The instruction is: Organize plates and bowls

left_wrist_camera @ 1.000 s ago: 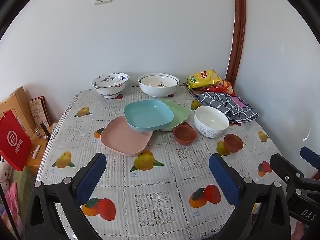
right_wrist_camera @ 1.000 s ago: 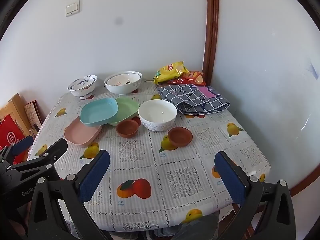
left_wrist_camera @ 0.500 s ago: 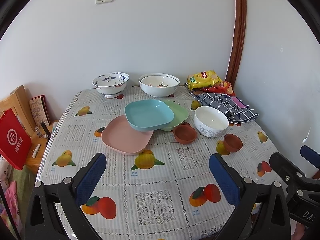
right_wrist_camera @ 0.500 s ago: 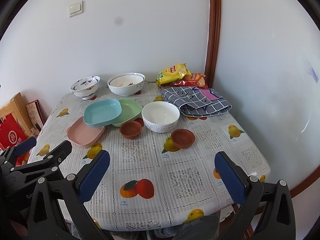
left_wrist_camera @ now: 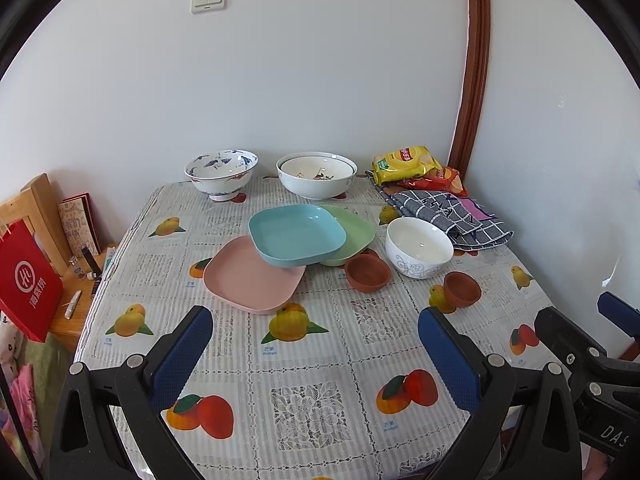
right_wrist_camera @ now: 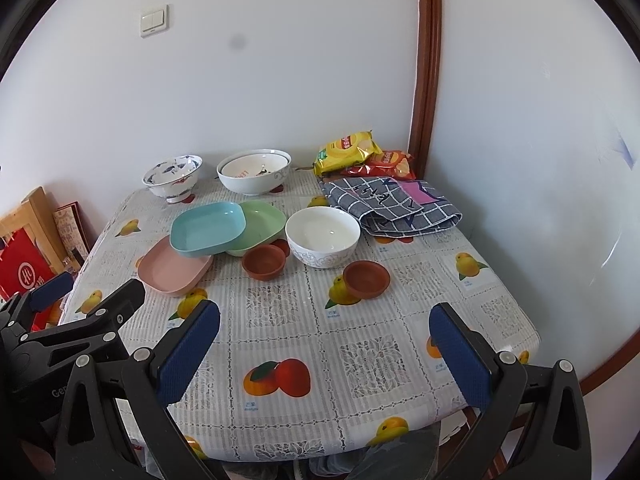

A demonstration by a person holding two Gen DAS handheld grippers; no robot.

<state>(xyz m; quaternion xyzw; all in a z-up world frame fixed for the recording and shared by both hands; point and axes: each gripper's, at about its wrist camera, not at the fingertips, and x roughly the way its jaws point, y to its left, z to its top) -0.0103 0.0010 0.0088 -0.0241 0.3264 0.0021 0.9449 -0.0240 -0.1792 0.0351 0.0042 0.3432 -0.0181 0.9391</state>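
- Clearly legible writing is scarce; the red bag (left_wrist_camera: 25,280) left of the table carries a white circled logo and white characters; the yellow snack packet (left_wrist_camera: 404,163) bears a red logo, too small to read; "DAS" shows on the right gripper's body, cut off by the frame edge.
- Left gripper (left_wrist_camera: 316,354) and right gripper (right_wrist_camera: 325,348) both hover over the near tablecloth (left_wrist_camera: 312,364), jaws spread wide, gripping nothing.
- Centre table: blue plate (left_wrist_camera: 297,234) overlaps the pink plate (left_wrist_camera: 250,276) and green plate (left_wrist_camera: 354,232); white bowl (left_wrist_camera: 418,245) sits between 2 brown dishes (left_wrist_camera: 367,272).
- 2 patterned bowls (left_wrist_camera: 221,173) stand by the wall; 1 seems nested, hard to confirm.
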